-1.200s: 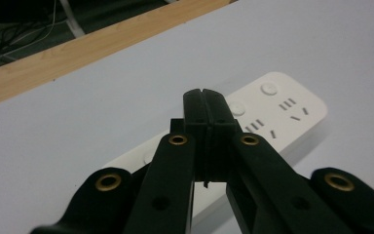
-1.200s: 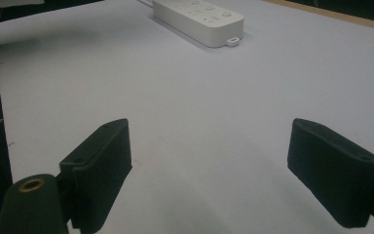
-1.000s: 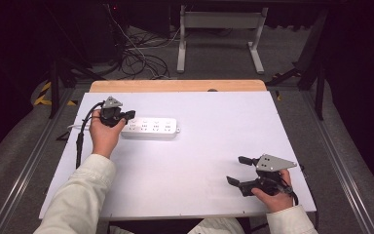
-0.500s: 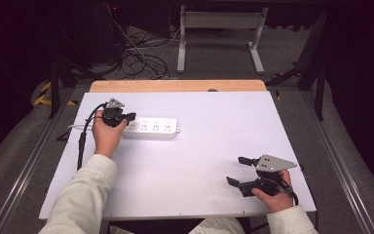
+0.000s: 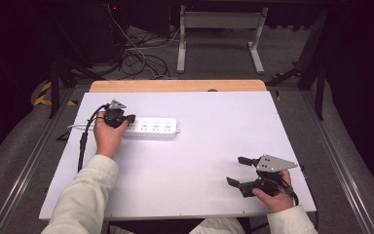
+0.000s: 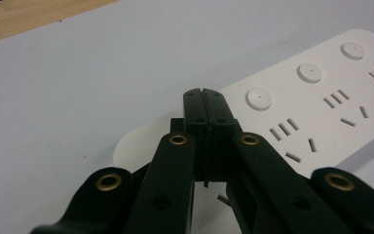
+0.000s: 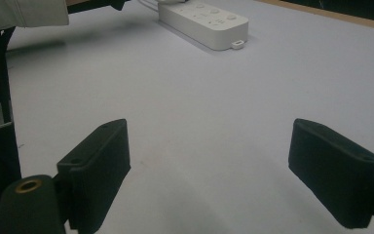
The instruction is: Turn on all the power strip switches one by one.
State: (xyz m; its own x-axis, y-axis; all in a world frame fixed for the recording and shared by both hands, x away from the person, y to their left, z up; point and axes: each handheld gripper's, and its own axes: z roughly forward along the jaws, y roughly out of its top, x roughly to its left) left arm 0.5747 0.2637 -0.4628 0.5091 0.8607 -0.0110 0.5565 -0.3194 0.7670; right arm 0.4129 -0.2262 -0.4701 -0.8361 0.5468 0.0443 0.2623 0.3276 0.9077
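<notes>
A white power strip (image 5: pixel 153 127) lies flat on the white tabletop (image 5: pixel 199 151), left of centre, with its white cord (image 5: pixel 77 126) running off to the left. My left gripper (image 5: pixel 130 118) is shut, its tips over the strip's left end. In the left gripper view the closed jaws meet at my left gripper's tip (image 6: pixel 205 95), just above the strip (image 6: pixel 321 92), beside its round buttons and slotted sockets. Nothing shows between them. My right gripper (image 5: pixel 235 170) is open near the front right corner. My right gripper (image 7: pixel 219 165) points across bare table at the far-off strip (image 7: pixel 204 19).
A wooden strip (image 5: pixel 175 86) edges the table's far side. A black cable (image 5: pixel 83 146) trails from the left gripper along the table's left edge. Beyond the table are floor cables (image 5: pixel 141 63) and a metal frame (image 5: pixel 219 29). A pale sleeve (image 7: pixel 24 12) shows in the right gripper view.
The left gripper has sunk very slightly toward the strip's left end. The right gripper has stayed in place.
</notes>
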